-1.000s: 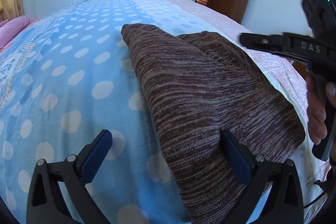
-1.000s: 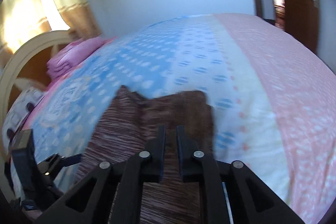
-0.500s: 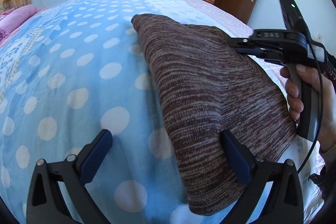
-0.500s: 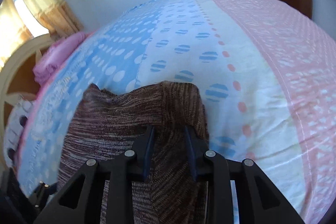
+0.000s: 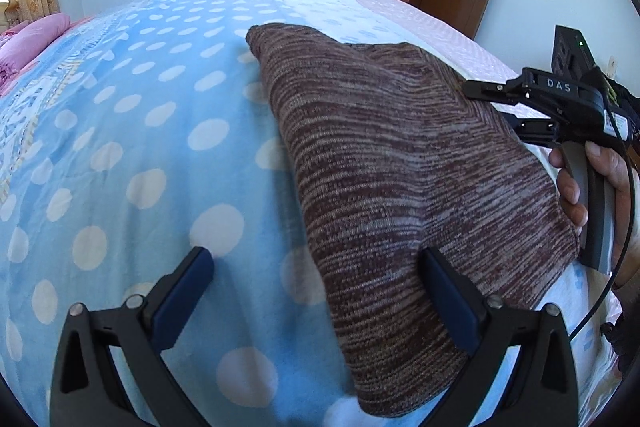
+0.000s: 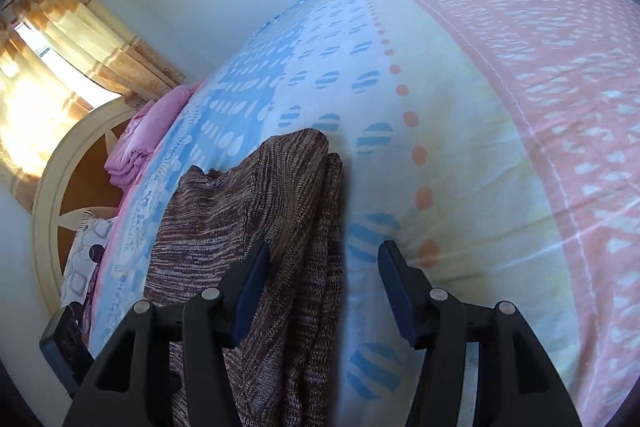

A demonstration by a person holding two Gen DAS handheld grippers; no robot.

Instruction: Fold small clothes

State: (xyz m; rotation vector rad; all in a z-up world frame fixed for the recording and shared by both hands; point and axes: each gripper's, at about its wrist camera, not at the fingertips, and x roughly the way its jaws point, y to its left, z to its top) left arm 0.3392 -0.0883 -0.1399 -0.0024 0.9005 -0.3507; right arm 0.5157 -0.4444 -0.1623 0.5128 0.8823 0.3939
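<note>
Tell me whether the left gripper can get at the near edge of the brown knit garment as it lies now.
Probably yes. The left gripper is open, the brown knit garment lies flat on the bedspread, and its near edge already sits between the fingers with nothing over it.

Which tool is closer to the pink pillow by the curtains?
Left. The left tool hangs over the blue dotted side of the bed, toward the pink pillow. The right tool sits past the brown knit garment, on the far side.

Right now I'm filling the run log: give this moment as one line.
item: brown knit garment folded on bedspread | left gripper: open | right gripper: open, straddling garment edge
</note>
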